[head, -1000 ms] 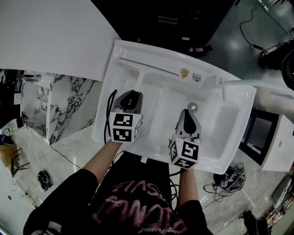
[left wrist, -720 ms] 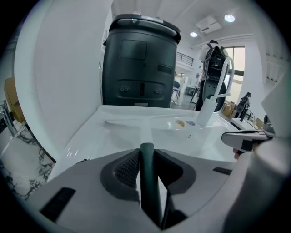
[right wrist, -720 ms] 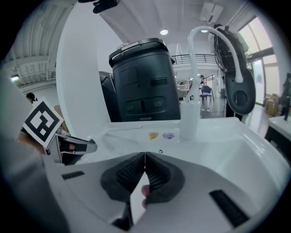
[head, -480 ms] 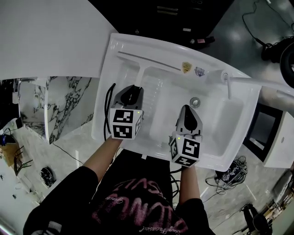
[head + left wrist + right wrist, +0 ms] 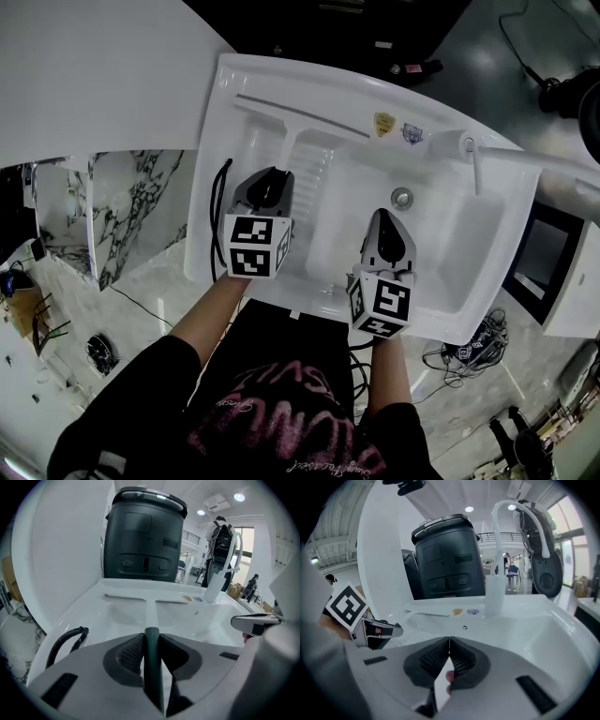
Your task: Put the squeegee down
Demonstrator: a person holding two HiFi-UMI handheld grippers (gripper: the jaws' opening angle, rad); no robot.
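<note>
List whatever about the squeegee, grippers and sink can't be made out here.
- Head view: the squeegee handle is hidden under the left gripper.
- Head and left gripper views: whether its blade touches the sink ledge cannot be told; white on white.
- Head view: the two stickers are too small to read.
- Left gripper view: the right gripper blocks the basin's right side.

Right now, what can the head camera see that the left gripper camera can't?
Only the head view shows the marker cubes and the person's arms. Only the left gripper view shows the left gripper with its jaws shut on the dark handle of the squeegee. Both show the white sink, the faucet and the squeegee's blade by the far rim.
</note>
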